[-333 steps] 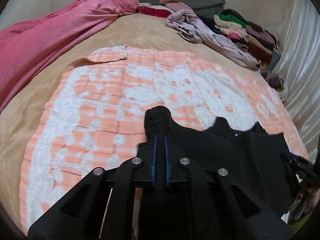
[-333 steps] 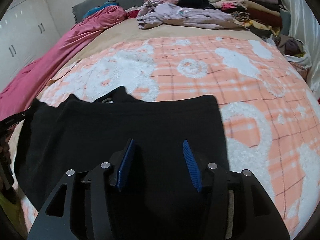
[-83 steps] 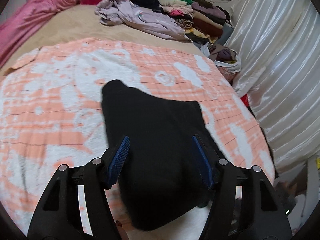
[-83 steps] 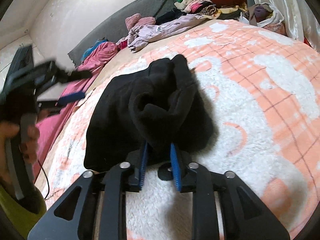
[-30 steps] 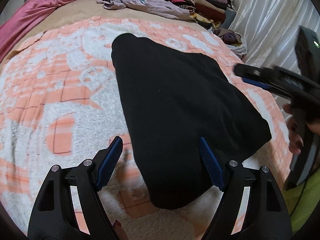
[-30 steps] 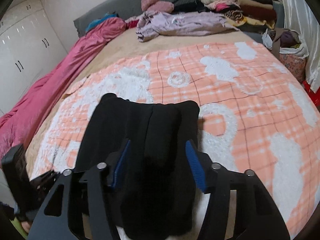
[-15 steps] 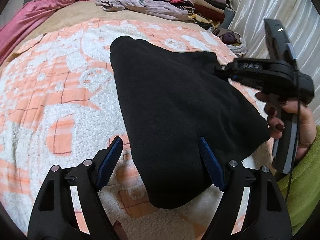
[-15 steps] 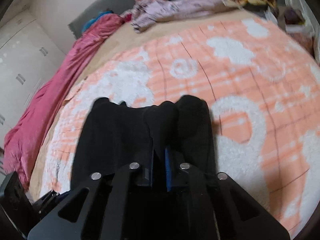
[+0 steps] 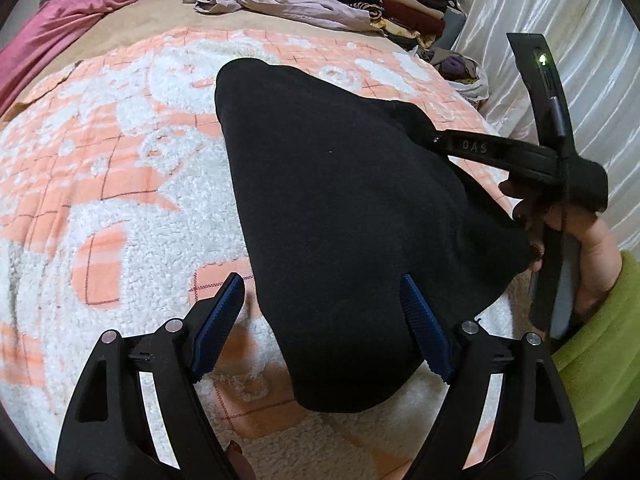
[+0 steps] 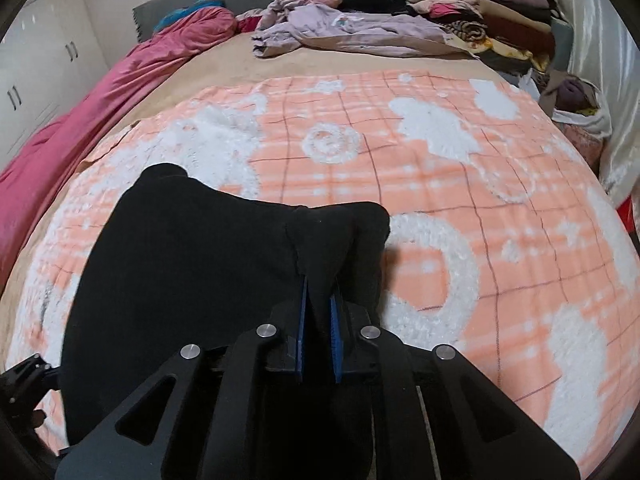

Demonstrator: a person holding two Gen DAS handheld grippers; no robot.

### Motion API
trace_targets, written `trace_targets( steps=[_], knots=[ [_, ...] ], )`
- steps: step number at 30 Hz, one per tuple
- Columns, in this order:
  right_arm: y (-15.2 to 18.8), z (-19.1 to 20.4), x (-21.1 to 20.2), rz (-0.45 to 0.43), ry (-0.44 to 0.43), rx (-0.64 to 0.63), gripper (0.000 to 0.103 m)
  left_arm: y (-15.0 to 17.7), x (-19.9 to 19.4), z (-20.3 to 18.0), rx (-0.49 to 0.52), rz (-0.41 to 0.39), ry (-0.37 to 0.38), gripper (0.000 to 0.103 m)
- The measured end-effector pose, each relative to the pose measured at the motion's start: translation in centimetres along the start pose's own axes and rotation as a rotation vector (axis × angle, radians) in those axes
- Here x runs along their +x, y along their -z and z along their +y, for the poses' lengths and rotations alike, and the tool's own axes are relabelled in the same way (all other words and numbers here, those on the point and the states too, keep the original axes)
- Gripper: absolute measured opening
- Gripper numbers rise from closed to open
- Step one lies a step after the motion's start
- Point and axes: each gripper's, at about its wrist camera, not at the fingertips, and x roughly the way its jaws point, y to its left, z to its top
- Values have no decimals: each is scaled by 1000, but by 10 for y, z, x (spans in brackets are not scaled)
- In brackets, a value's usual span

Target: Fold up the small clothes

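Note:
A black garment (image 9: pixel 340 184) lies folded lengthwise on the orange-and-white fleece blanket (image 9: pixel 120 184). My left gripper (image 9: pixel 320 280) hangs open over its near end. The cloth lies between the wide-apart blue pads, and the left pad stands clear of it. In the right wrist view my right gripper (image 10: pixel 319 284) is shut on a raised fold at the far right corner of the black garment (image 10: pixel 192 256). From the left wrist view, that right gripper (image 9: pixel 424 136) reaches in from the right, held by a hand in a green sleeve (image 9: pixel 600 320).
Loose and stacked clothes (image 10: pixel 460 12) fill the far end of the bed. A pink duvet (image 10: pixel 100 96) runs along the left side. A white curtain (image 9: pixel 580 60) and a bag of clothes (image 10: pixel 576 96) stand at the right. The blanket (image 10: pixel 440 168) beyond the garment is bare.
My right gripper has closed on a fold at the garment's far right corner, bunching the cloth up. My left gripper has stayed open and still.

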Motion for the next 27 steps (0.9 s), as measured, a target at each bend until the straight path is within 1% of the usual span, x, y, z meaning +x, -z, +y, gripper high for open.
trace_targets(
  steps=[1, 2, 3, 4, 5, 10, 12, 16, 18, 27],
  knots=[
    [1, 2, -1, -4, 4, -4, 13, -5, 3, 0, 2, 1, -1, 73],
    [1, 2, -4, -9, 14, -7, 22, -5, 3, 0, 5, 2, -5, 73],
    [0, 1, -8, -18, 34, -12, 26, -5, 3, 0, 8, 1, -9, 73],
    [0, 1, -11, -25, 38, -15, 26, -4, 2, 1, 9, 0, -10, 73],
    [1, 0, -16, -34, 33, -13, 29, -3, 1, 1, 8, 0, -10, 73],
    [7, -10, -42, -72, 8, 17, 30, 1, -1, 1, -3, -3, -6, 73],
    [10, -13, -50, -79, -4, 30, 33, 1, -3, 2, -6, -3, -6, 73],
    [18, -17, -67, -100, -27, 54, 36, 2, -7, 2, -8, -8, -9, 73],
    [23, -16, -77, -120, -48, 67, 41, 2, -8, 3, -9, -10, -8, 73],
    [40, -9, -106, -165, -108, 76, 43, 6, -24, 10, -27, -30, -5, 73]
  ],
)
